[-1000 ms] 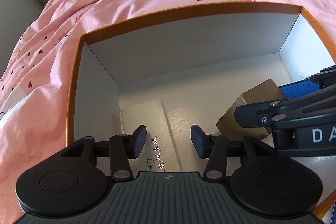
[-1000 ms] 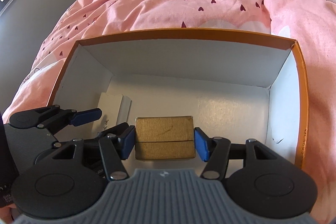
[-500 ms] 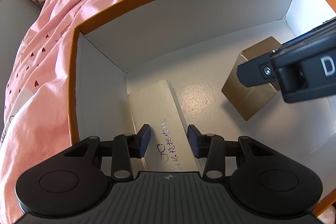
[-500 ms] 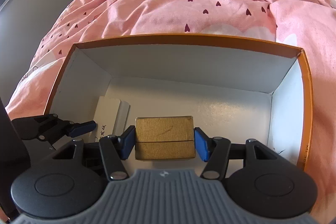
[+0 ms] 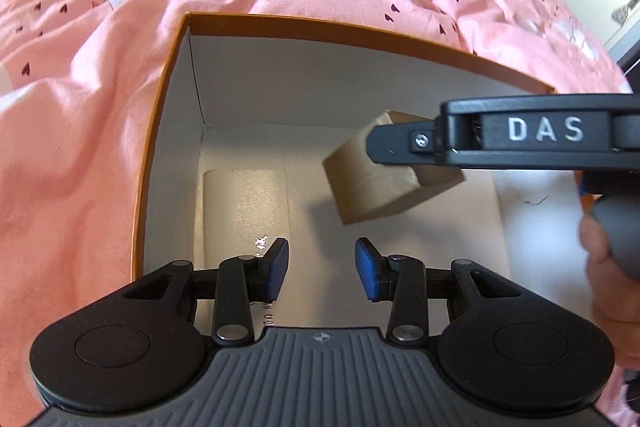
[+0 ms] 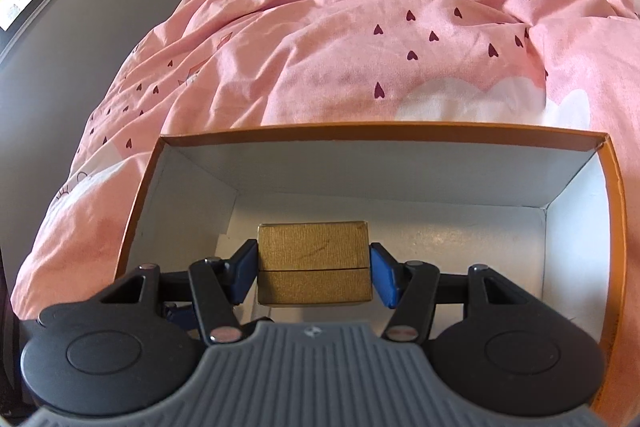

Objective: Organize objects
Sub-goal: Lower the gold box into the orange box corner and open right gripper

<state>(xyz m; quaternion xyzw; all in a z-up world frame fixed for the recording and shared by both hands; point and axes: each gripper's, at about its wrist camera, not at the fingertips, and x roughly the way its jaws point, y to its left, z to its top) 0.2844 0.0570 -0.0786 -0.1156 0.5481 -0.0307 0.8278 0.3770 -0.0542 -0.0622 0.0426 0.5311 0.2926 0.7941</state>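
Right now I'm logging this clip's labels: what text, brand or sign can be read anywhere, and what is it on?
"DAS": raised white letters on the black side of the right gripper, which grips the gold box.
Small dark print on the flat white packet on the floor of the orange box, by the left gripper: partly hidden, too small to read.
A small round emblem on each gripper's grey body: no letters.
Nothing else legible.

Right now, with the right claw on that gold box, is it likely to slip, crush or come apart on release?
The gold box looks rigid: its flat sides show no denting between the right claw pads. Its textured wrap probably grips well. A seam runs across it, so the lid might separate if it drops. It hangs above the orange box floor; lower it first.
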